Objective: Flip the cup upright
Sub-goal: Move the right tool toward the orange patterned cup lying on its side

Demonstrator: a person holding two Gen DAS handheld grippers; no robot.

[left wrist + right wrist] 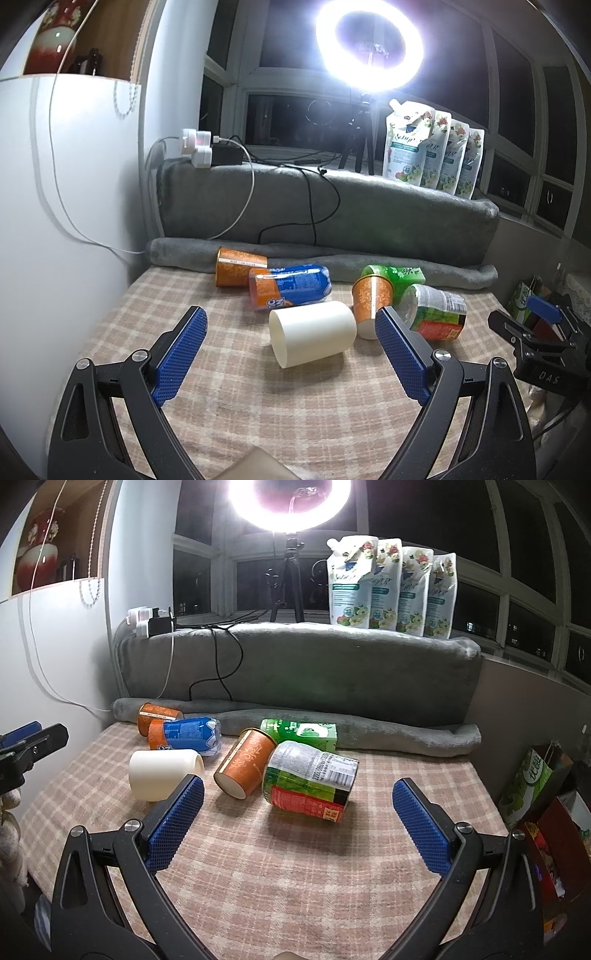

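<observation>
Nothing is flipped yet — the white cup (312,332) lies on its side on the table (229,406); both tools, left (291,354) and right (297,823), gape wide, empty.

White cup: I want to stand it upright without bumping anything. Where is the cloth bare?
The white cup lies on its side. Bare checked cloth runs along the near edge, between the open right claw and the clutter. Another free patch lies left of the cup. Behind and to the right it is crowded: blue bottle, orange cup, green-label bottle.
</observation>
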